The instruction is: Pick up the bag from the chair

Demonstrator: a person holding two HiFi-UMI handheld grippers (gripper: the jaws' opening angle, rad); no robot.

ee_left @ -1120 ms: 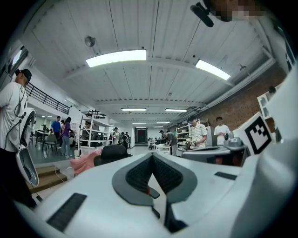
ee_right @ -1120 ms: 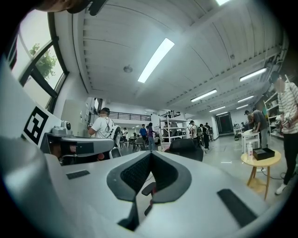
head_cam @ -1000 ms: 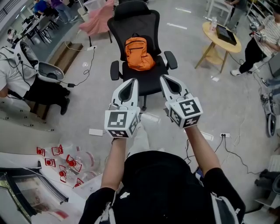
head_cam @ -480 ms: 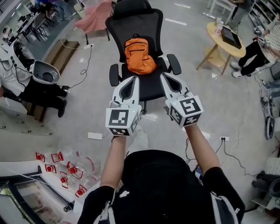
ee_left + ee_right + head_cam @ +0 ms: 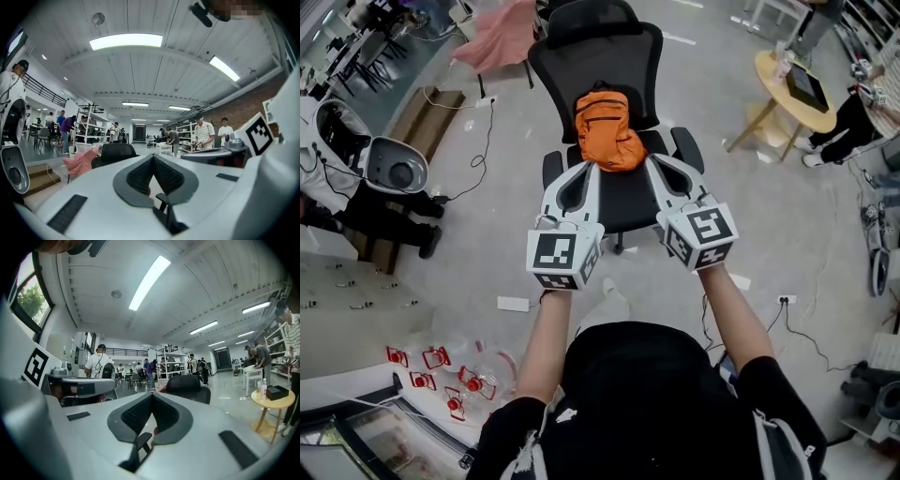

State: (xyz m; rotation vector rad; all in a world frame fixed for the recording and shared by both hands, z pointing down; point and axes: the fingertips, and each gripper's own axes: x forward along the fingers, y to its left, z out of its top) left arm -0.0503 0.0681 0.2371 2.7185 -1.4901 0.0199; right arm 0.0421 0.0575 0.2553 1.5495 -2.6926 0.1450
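Approach step, by judgement. On black chair (image 5: 598, 56) seat, leaning on backrest: orange bag (image 5: 607, 131), untouched. Short of it: left gripper (image 5: 581, 169) and right gripper (image 5: 662, 162), jaws together, empty. Next: advance, part jaws, take top loop.

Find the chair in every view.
Head view: chair, top centre, backrest uppermost.
Left gripper view: its headrest, just left of centre.
Right gripper view: headrest, just right of centre.
Shared landmark: pink cloth left of the chair, clear in head and left gripper views.
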